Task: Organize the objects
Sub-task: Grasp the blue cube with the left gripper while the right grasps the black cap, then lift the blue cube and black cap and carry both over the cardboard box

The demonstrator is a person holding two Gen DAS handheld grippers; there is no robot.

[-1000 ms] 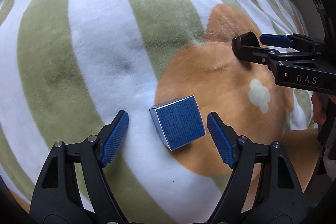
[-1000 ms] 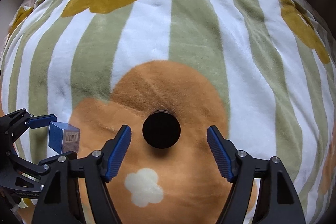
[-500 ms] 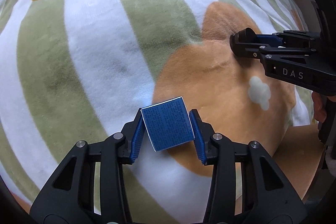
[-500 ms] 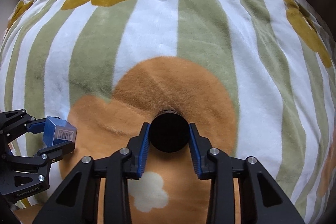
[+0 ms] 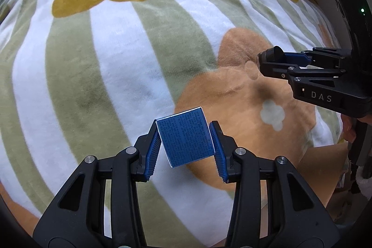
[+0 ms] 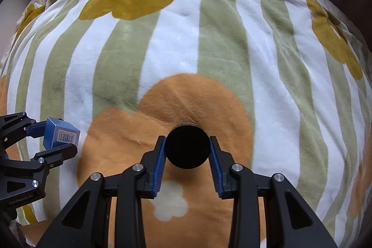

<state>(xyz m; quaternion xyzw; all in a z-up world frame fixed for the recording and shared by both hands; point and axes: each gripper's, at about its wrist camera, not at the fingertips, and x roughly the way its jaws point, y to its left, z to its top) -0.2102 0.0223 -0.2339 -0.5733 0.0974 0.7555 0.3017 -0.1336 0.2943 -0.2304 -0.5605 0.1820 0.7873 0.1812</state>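
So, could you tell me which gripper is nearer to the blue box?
Left. The left gripper is clamped on the blue box; the right gripper sits off to its right, holding the black round object.

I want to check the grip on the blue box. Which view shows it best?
The left wrist view: the blue box fills the centre, printed face up, clamped between the left hand-held gripper pads. The right wrist view shows it small at the left edge, barcode side visible.
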